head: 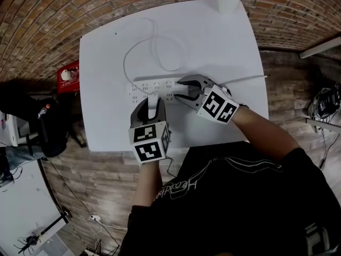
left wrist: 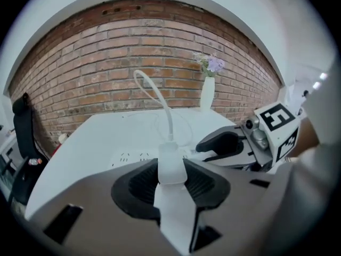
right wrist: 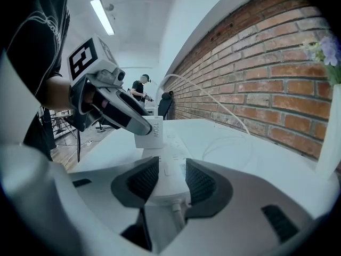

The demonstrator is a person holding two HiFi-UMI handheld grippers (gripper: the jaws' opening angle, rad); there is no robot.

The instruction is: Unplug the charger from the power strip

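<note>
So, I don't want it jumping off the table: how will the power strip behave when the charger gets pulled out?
It looks slim and light, so the power strip would likely lift with the charger if free. The right gripper clamps its end, which should hold it down. Smooth plastic may slip slightly.

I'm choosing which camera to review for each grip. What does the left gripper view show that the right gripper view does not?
Only the left gripper view: the left gripper with both fingers pressed on the charger, and the marker cube of the right gripper.
Only the right gripper view: the right gripper shut on the end of the power strip, the charger's 120W print, a ceiling light, a distant person.
Both: charger, power strip, cable, white table, brick wall, flower vase.
</note>
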